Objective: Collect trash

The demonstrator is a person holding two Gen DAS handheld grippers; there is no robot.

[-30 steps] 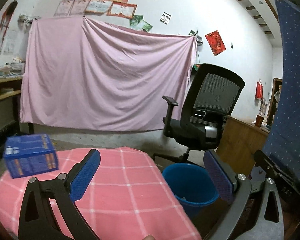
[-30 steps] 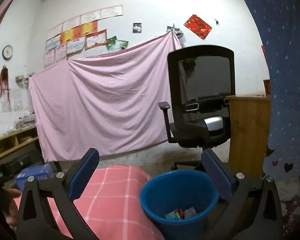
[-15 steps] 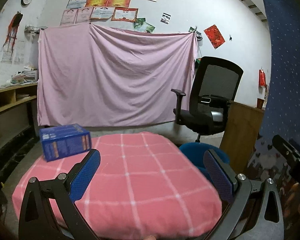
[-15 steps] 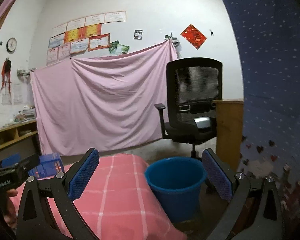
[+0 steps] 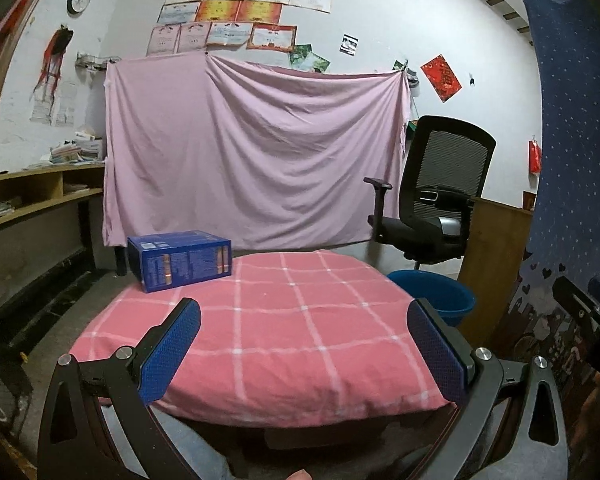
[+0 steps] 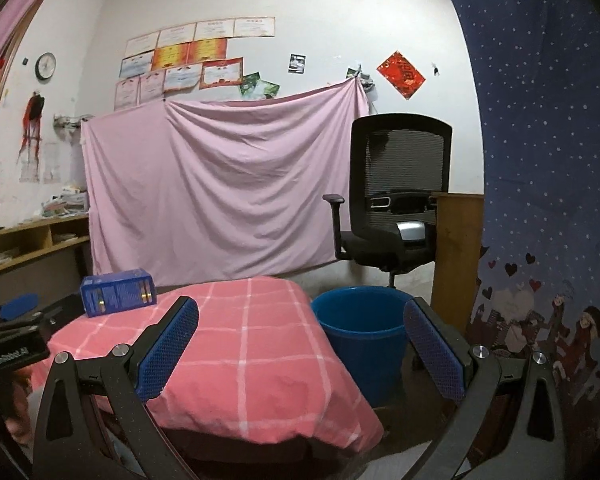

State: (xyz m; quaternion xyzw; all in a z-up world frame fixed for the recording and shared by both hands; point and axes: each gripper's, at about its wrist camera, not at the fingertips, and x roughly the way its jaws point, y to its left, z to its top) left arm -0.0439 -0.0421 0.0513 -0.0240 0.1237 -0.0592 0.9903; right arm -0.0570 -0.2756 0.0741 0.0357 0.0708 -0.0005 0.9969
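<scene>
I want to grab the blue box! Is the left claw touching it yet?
Apart. In the left wrist view the open left claw hangs over the near edge of the pink cloth, while the blue box sits at the far corner.

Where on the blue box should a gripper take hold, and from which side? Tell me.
Grip the blue box across its short width, fingers on the two long faces, probably with the left gripper, which faces it more directly. It lies flat on its broad face at the far left corner of the pink checked cloth, so coming from above looks easiest. Both grippers are open and empty.
</scene>
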